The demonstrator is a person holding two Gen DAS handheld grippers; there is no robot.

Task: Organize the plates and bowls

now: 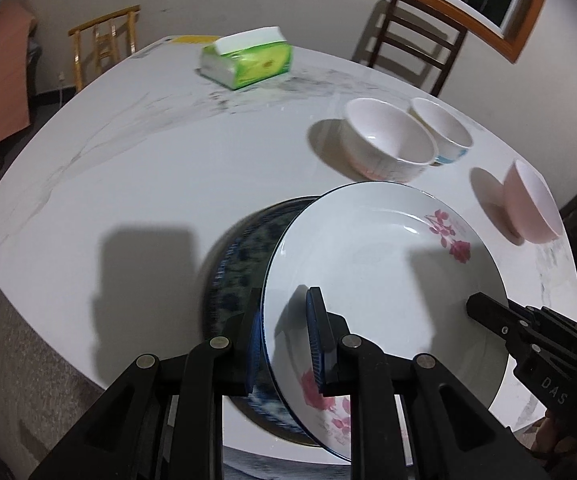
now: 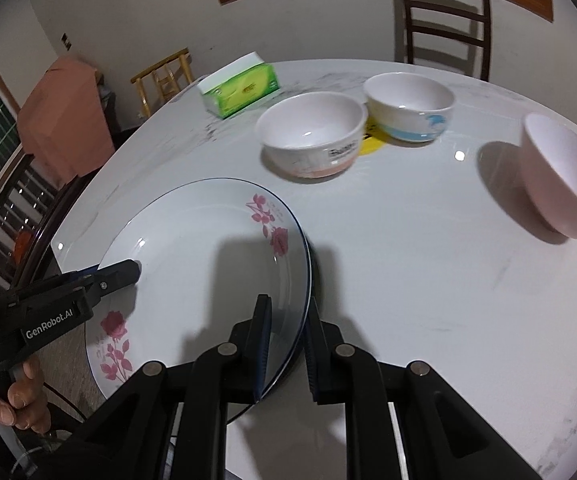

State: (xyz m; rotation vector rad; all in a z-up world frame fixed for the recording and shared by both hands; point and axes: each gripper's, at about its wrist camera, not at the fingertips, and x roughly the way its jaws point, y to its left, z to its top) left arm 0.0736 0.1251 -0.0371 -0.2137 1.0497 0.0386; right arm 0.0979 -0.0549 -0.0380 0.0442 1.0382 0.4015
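A white plate with pink roses (image 1: 368, 264) (image 2: 200, 248) hangs between both grippers. My left gripper (image 1: 284, 292) is shut on its near left rim, and in the right wrist view its finger lies on the plate's left side (image 2: 128, 272). My right gripper (image 2: 288, 300) is shut on the right rim; in the left wrist view it shows at the plate's right edge (image 1: 484, 312). A dark blue patterned plate (image 1: 240, 256) lies on the table, partly under the white one. Beyond stand a white bowl with a pink base (image 1: 388, 140) (image 2: 312, 132), a white and blue bowl (image 1: 442, 128) (image 2: 408, 104) and a pink bowl (image 1: 532, 204) (image 2: 560, 176).
The white marbled table (image 1: 148, 168) (image 2: 428, 280) bears a green tissue pack (image 1: 248, 60) (image 2: 240, 90) at the far side. A dark chair (image 1: 412, 44) (image 2: 444, 20) and a yellow chair (image 1: 104, 40) (image 2: 164, 76) stand behind it. A person's hand (image 2: 8, 400) grips the left handle.
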